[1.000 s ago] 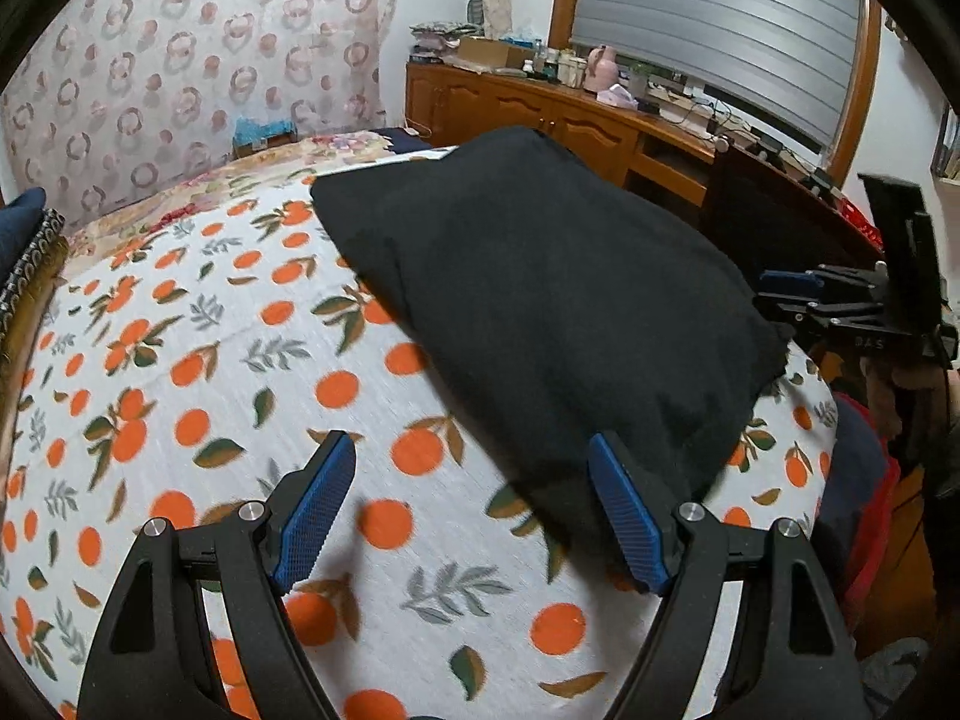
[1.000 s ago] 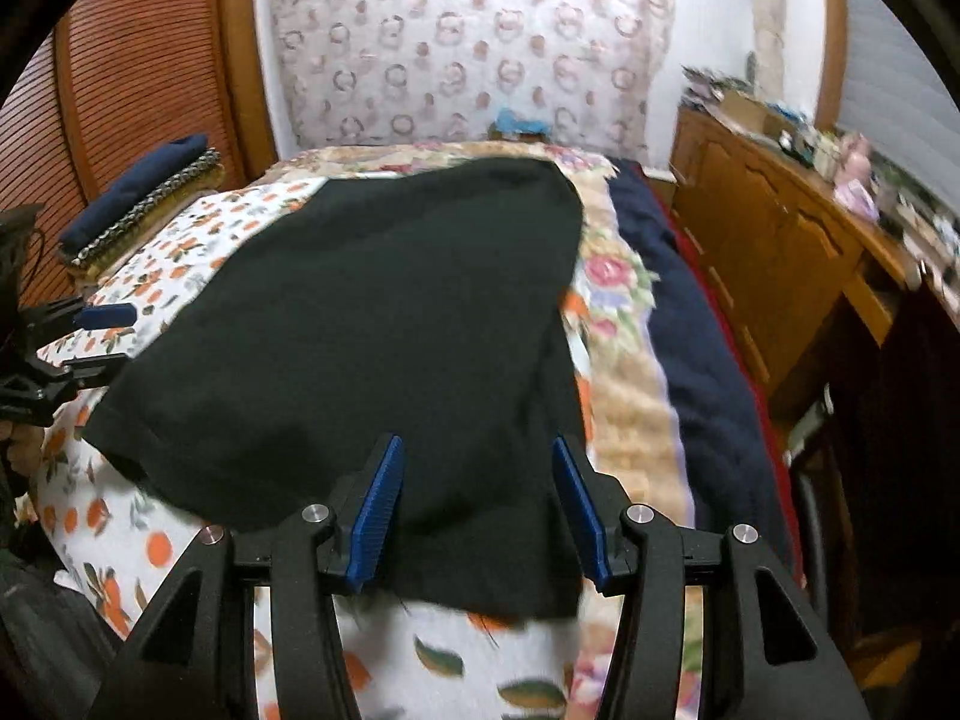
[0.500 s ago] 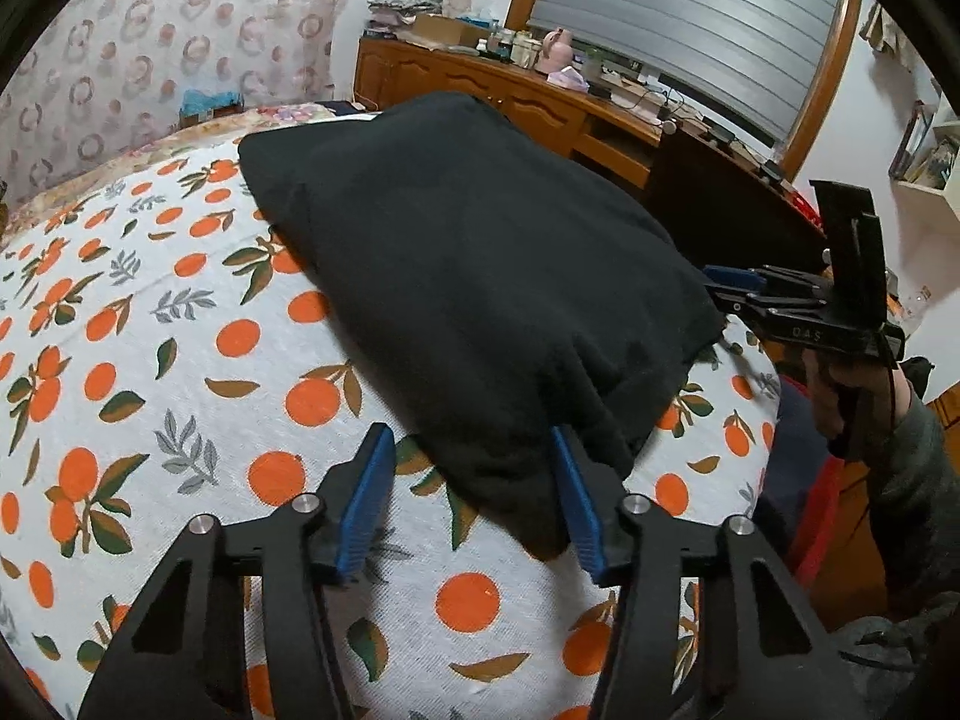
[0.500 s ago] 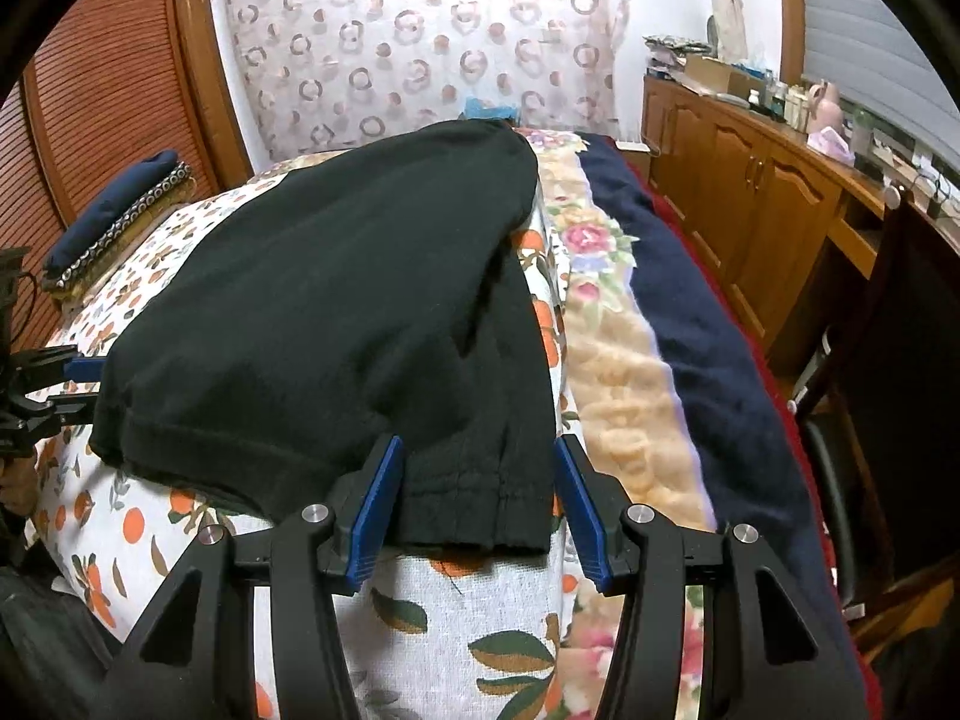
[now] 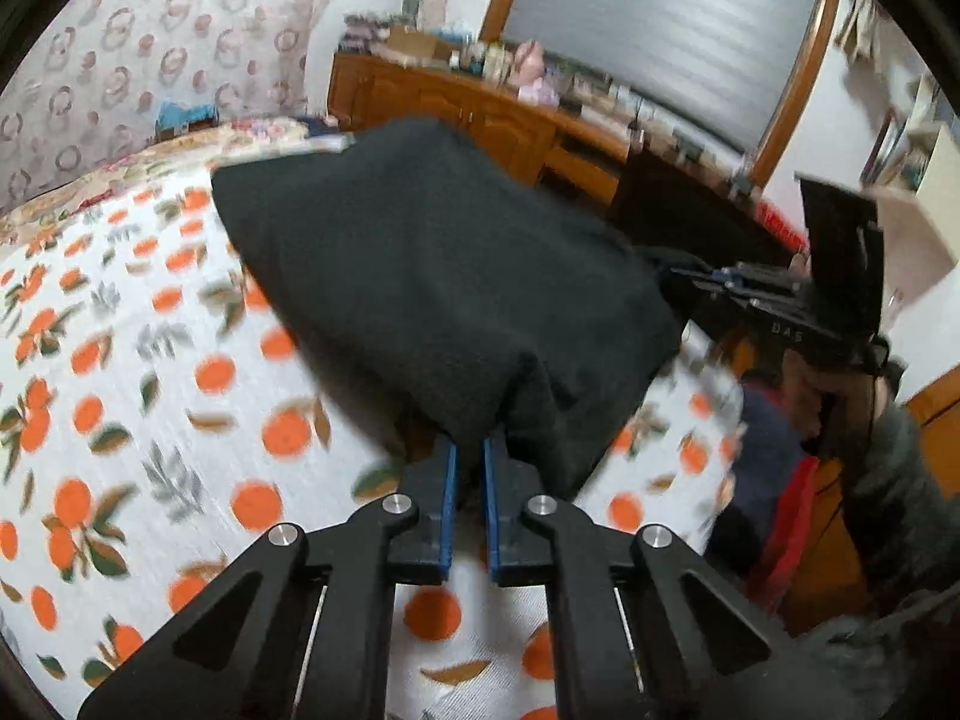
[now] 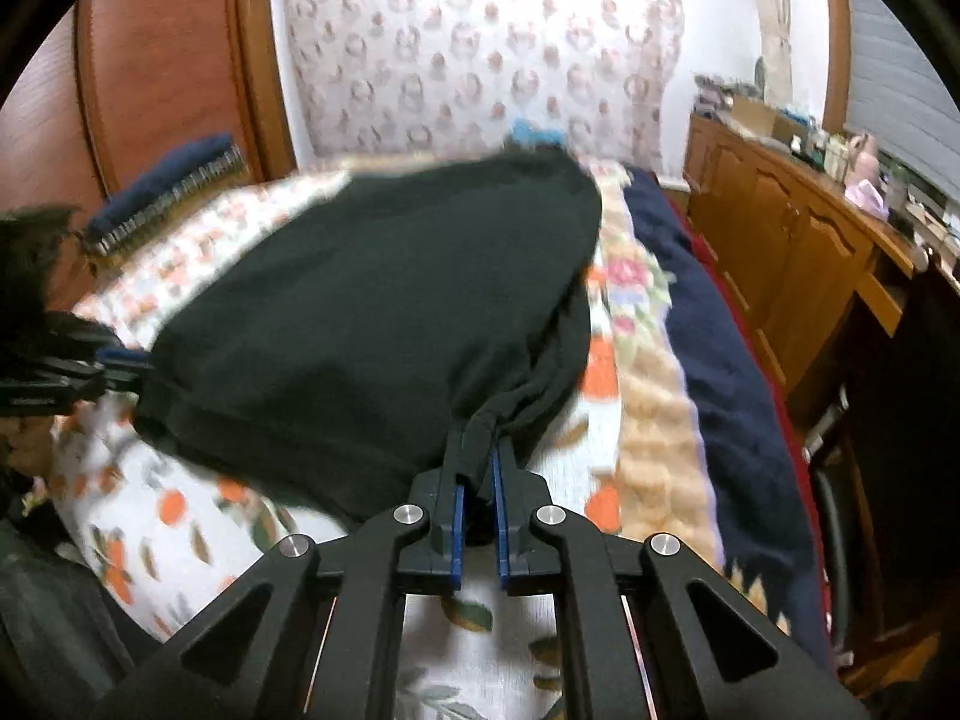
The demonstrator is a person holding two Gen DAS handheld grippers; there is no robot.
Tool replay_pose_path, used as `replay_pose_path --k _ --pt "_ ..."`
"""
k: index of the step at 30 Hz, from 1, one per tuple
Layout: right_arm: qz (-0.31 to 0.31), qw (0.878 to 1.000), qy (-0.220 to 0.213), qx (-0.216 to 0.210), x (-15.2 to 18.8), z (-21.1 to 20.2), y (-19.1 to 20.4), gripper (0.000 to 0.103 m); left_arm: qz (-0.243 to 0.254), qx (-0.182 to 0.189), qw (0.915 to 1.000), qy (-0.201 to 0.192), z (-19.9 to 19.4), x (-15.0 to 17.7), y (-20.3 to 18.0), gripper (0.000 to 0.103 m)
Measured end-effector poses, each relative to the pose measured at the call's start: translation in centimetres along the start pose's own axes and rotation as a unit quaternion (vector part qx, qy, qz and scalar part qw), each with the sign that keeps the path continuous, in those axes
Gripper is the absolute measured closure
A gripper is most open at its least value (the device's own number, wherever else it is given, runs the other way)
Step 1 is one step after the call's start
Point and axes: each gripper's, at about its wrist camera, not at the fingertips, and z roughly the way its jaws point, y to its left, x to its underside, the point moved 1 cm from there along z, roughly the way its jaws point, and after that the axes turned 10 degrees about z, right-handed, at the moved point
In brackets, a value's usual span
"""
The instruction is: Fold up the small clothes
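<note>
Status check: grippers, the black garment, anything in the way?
Left gripper shut on black garment near corner. Right gripper shut on other near corner. Near edge lifted off orange-print bedspread. Nothing in the way.

So the bed's orange-print white sheet [image 5: 120, 396] has the black fabric garment [image 5: 432, 276] sprawled across it, navy blanket [image 6: 714, 348] along its right edge.

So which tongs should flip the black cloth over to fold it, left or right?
Neither alone, probably. The left tongs and right tongs each pinch a near corner of the black cloth, so both seem equally placed to carry that edge across the bed together.
</note>
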Motion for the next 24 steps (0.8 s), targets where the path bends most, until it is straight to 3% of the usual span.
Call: replay_pose_path --k 5,11,15,21,24 --pt "0.001 0.998 -0.057 -0.023 -4.9 -2.0 -0.5 0.096 -0.024 -0.003 0.9987 -0.044 -1.8 -4.3 2.7 0.095" --pt "-0.014 0.996 -0.082 -0.026 -11.6 0.7 -1.2 0.096 -0.053 -0.015 0.9964 -0.064 -1.4 -9.5 8.4 0.095" --pt "-0.016 0.997 -0.074 -0.014 -15.2 5.1 -1.8 0.096 -0.066 -0.038 0.996 -0.046 1.4 -12.1 13.0 0.095" --pt "-0.002 0.999 -0.031 0.005 -17.9 12.8 -2.0 0.096 -0.096 -0.051 0.9936 -0.029 4.5 -13.2 17.2 0.089" --pt "-0.015 1.0 -0.015 0.015 -19.0 14.9 -1.1 0.096 -0.089 -0.077 0.9925 -0.034 4.5 -13.4 18.3 0.071"
